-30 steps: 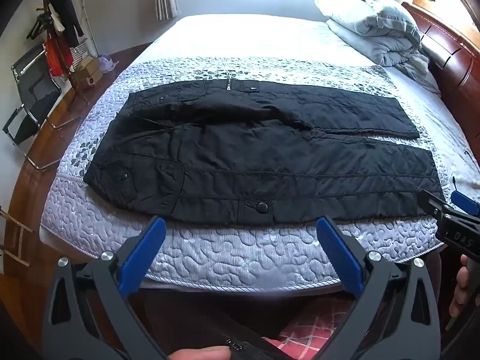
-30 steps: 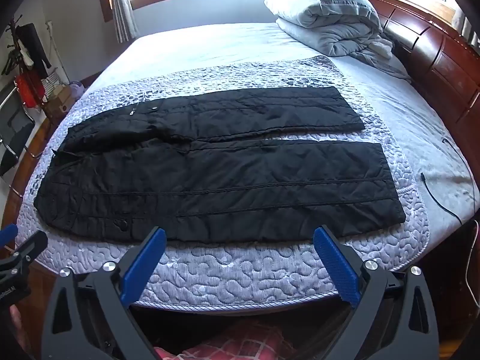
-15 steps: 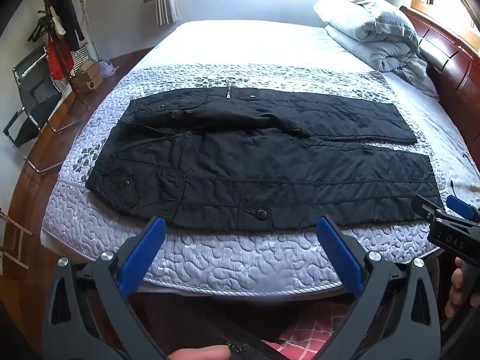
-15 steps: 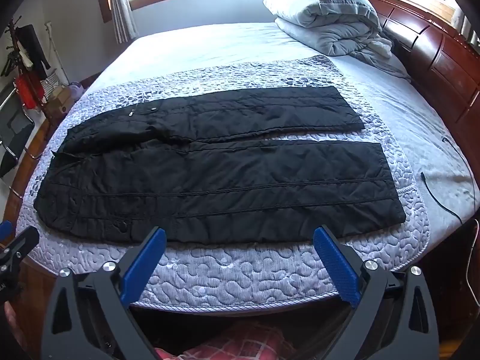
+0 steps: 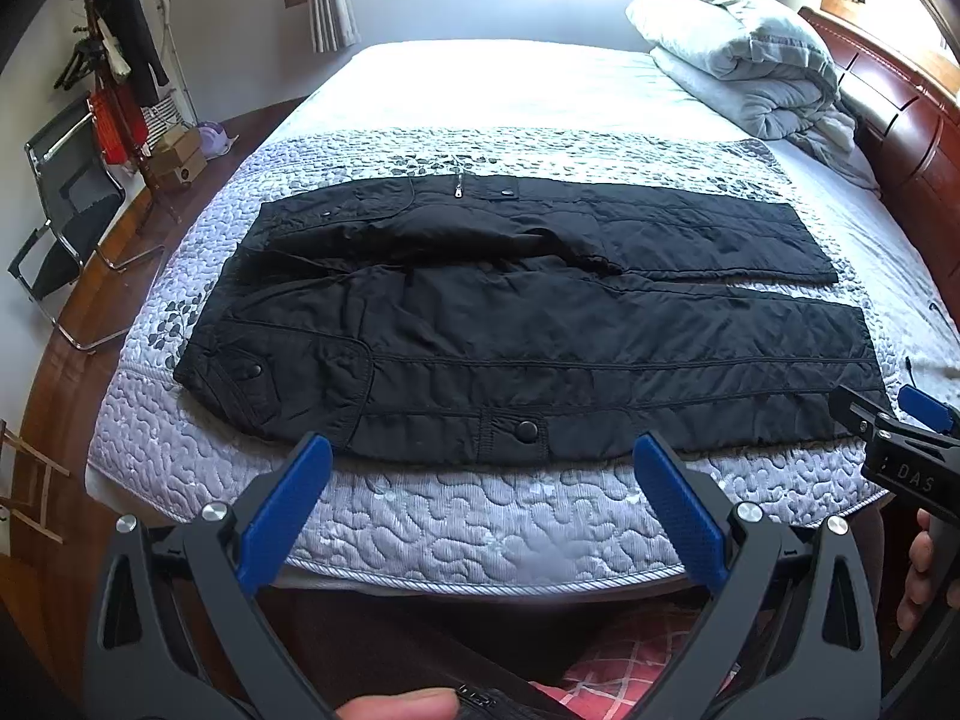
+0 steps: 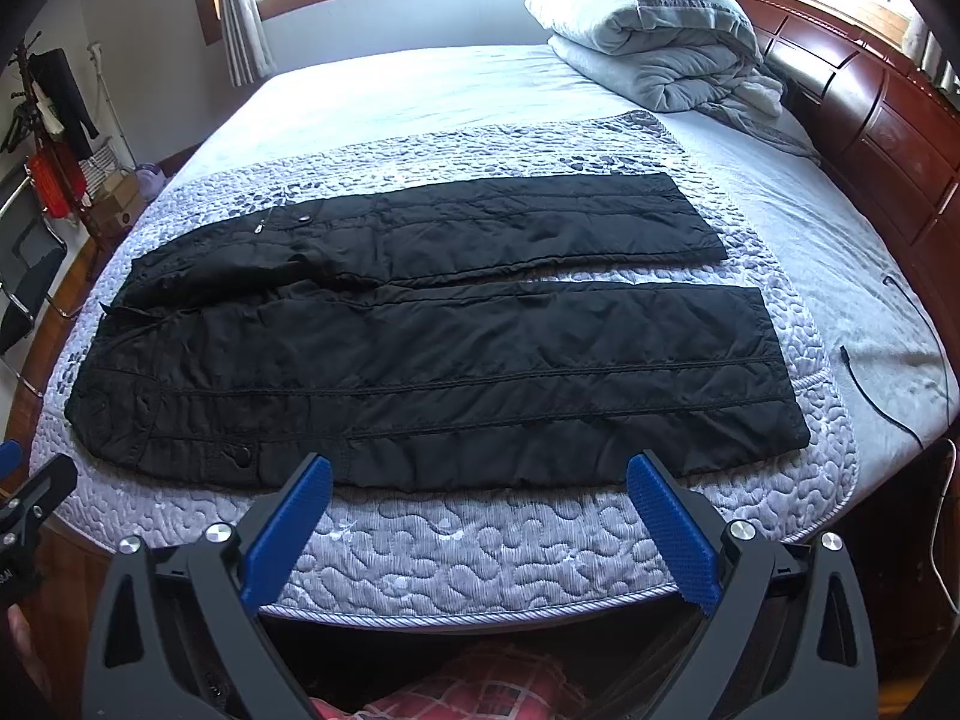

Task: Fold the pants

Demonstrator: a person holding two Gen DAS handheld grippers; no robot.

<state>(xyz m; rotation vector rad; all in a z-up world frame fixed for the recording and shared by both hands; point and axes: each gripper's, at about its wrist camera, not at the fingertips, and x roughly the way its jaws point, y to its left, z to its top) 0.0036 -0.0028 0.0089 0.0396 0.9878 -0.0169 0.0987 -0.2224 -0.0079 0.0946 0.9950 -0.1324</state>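
Black quilted pants (image 5: 528,324) lie spread flat across the grey quilted bed cover (image 5: 480,528), waist to the left, both legs to the right; they also show in the right wrist view (image 6: 420,348). My left gripper (image 5: 480,462) is open and empty, hovering at the near bed edge just short of the pants' near hem. My right gripper (image 6: 477,474) is open and empty, just short of the near leg's hem. The right gripper's tip also shows at the right edge of the left wrist view (image 5: 888,420).
A folded grey duvet (image 6: 648,42) lies at the far right by the wooden headboard (image 6: 870,120). A black cable (image 6: 888,396) trails on the bed's right side. A chair (image 5: 60,222) and a coat rack (image 5: 114,78) stand on the left floor.
Both grippers have drifted slightly; the pants sit a little lower in the left wrist view. Nothing was taken hold of, and the jaws stay open.
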